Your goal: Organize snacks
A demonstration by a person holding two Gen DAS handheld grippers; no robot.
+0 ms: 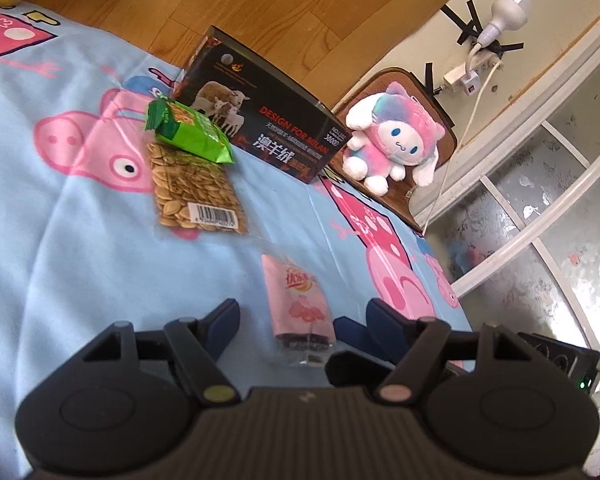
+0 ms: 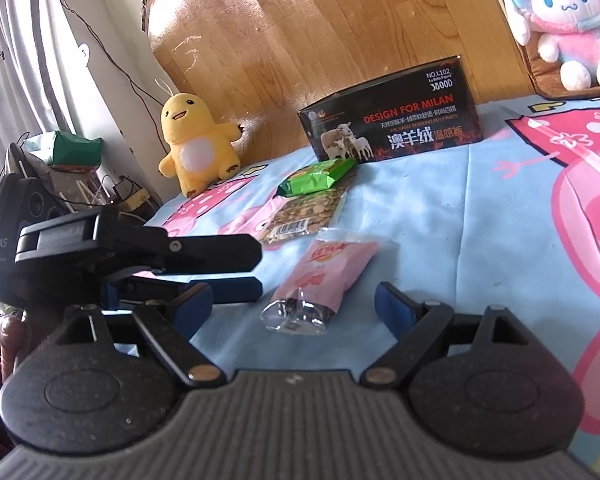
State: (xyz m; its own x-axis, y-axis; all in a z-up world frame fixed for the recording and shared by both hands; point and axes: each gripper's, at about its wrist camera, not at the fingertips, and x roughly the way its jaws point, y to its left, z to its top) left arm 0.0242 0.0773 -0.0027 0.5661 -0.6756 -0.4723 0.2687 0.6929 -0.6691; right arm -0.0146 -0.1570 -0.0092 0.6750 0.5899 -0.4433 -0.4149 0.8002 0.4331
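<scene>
Right wrist view: black box (image 2: pixel 392 120) reads "DESIGN FOR MILAN", "NO.L102".

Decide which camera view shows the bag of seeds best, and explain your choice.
The left wrist view: the bag of seeds lies almost wholly visible, barcode facing the camera, with only its far end under the green snack packet. In the right wrist view the bag looks smaller and foreshortened.

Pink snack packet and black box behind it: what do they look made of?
Pink snack packet: thin plastic film, matte pink print, with a clear crinkled end seal that glints. Black box: printed cardboard by its sharp folded edges, with a slightly glossy coat, though lamination is a guess.
</scene>
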